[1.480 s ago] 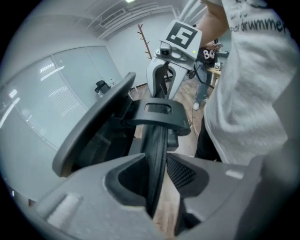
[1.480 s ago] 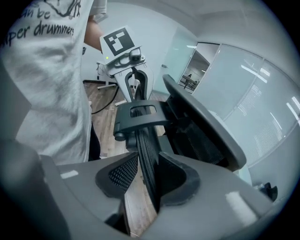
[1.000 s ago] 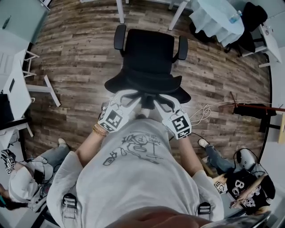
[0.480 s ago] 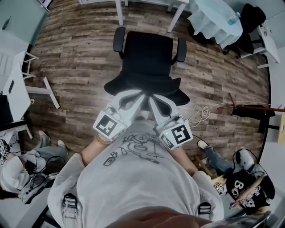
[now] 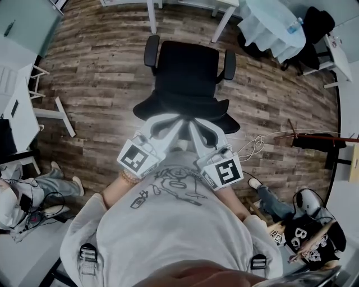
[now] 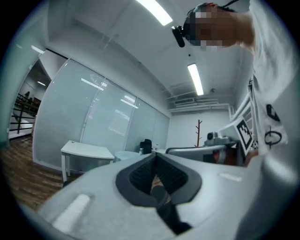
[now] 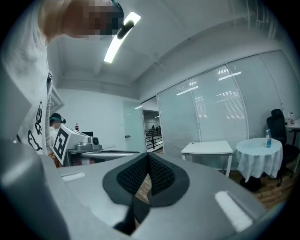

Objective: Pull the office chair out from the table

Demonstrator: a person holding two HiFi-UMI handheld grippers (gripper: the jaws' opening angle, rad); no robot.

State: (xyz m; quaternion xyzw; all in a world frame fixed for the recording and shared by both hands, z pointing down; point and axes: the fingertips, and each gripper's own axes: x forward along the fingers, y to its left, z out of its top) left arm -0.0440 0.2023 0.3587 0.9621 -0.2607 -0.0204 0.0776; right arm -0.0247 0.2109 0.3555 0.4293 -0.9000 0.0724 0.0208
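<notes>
The black office chair (image 5: 188,73) with two armrests stands on the wood floor, out in front of the white table's legs (image 5: 151,15). I stand behind its backrest. My left gripper (image 5: 177,120) and right gripper (image 5: 192,125) are raised side by side over the backrest's top edge, tips close together. Both are shut with nothing between the pads. In the left gripper view the shut left gripper (image 6: 154,158) points level across the room, and the same holds for the shut right gripper (image 7: 147,158) in the right gripper view. Neither gripper touches the chair.
A round table with a white cloth (image 5: 275,25) and a second black chair (image 5: 317,22) stand at the back right. White desks (image 5: 19,106) line the left. People sit on the floor at the lower left (image 5: 22,196) and lower right (image 5: 303,230). A cable (image 5: 252,144) lies right of the chair.
Both grippers have let go of the chair's backrest, shut, and risen toward my chest. The chair has stayed where it was. The person at the lower left has shifted.
</notes>
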